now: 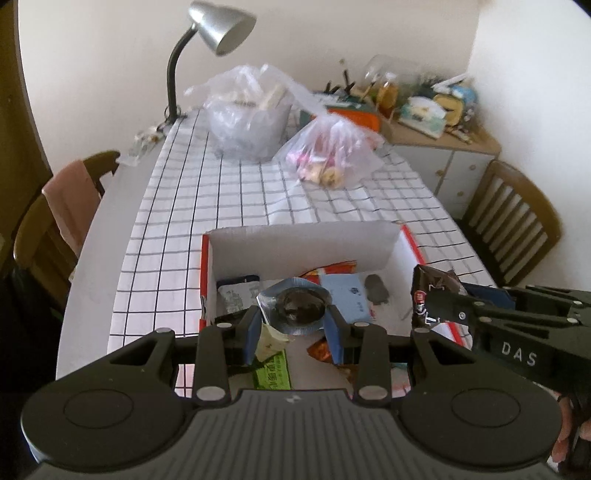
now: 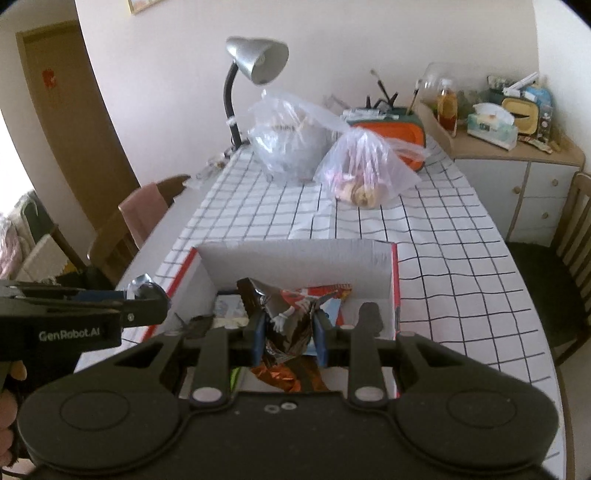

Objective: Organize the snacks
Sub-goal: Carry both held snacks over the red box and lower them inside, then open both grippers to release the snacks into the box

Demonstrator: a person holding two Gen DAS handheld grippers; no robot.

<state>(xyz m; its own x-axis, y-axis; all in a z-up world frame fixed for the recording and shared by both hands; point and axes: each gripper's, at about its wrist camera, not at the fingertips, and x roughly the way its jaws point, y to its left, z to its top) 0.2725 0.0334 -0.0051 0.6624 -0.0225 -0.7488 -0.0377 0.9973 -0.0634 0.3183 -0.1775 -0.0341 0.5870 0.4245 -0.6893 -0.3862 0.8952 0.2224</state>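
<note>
A white box with red edges (image 1: 306, 245) (image 2: 295, 258) sits on the checked tablecloth and holds several snack packets. My left gripper (image 1: 293, 326) is shut on a silver-wrapped dark round snack (image 1: 295, 306) above the box's near part; it also shows at the left of the right wrist view (image 2: 146, 291). My right gripper (image 2: 288, 328) is shut on a dark brown and red snack packet (image 2: 284, 314) above the box; it also shows in the left wrist view (image 1: 432, 295) at the box's right rim.
Two clear plastic bags (image 1: 251, 110) (image 1: 332, 155) of food stand at the far end of the table, by a silver desk lamp (image 1: 221, 26). Wooden chairs (image 1: 513, 218) (image 1: 55, 229) flank the table. A cluttered cabinet (image 1: 443, 136) stands far right.
</note>
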